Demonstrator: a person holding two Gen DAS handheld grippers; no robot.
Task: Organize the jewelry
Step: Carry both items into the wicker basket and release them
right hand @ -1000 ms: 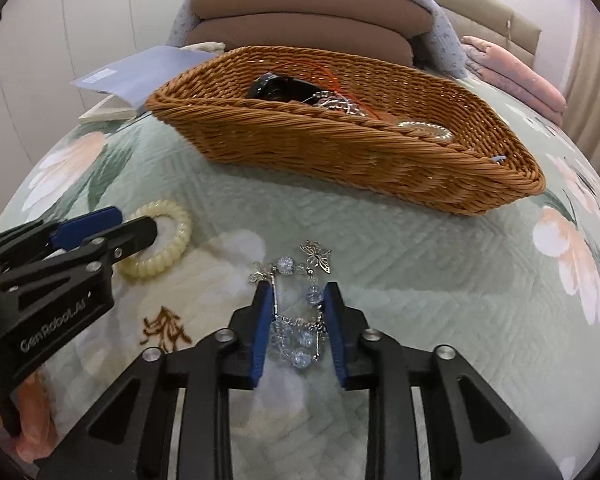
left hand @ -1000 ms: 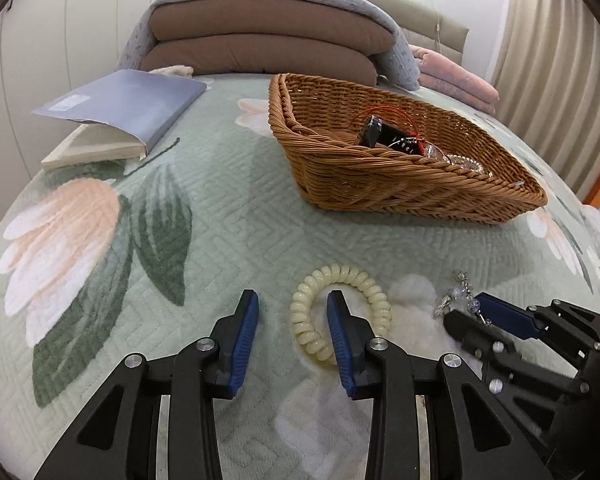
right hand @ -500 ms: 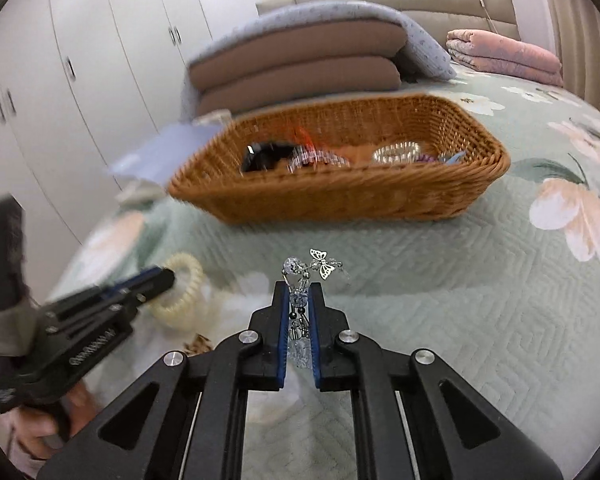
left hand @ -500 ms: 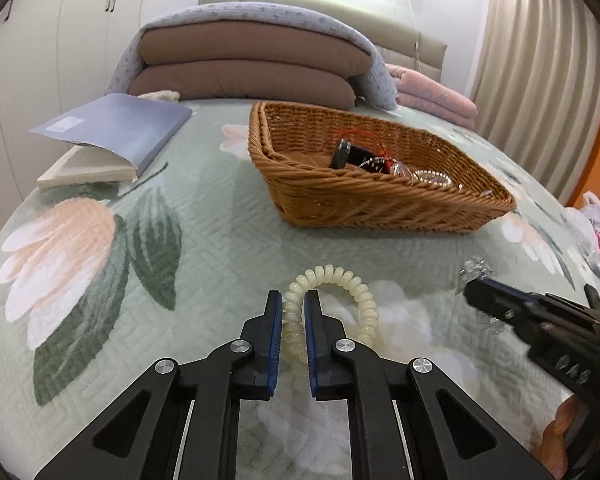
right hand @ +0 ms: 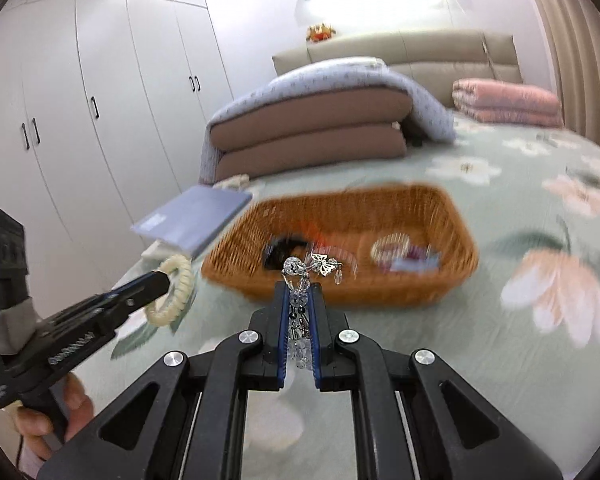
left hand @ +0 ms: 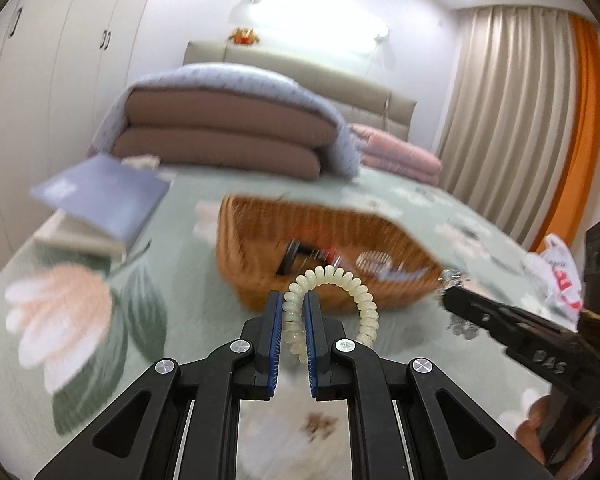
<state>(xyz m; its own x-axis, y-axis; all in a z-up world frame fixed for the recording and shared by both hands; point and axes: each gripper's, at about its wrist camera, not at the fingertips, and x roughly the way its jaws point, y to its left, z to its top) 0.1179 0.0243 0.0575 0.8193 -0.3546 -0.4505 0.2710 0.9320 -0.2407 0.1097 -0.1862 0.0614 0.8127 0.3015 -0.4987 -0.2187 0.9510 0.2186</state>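
While both views blur the bedspread [left hand: 188, 200] and the wicker basket [right hand: 452, 240] resting on it, each claw is sharp. Held above the bedspread near the basket, the left gripper [left hand: 291, 312] has its blue pads squeezed onto one side of a cream spiral bracelet [left hand: 364, 296] — the rest of the coil arcs up and over to the right of the jaws. Alongside it, the right gripper [right hand: 299, 304] is pinched tight on a crystal bead bracelet [right hand: 300, 300], whose silver butterfly charm [right hand: 323, 263] pokes out past the fingertips — the basket lies just beyond, with other jewellery already inside.
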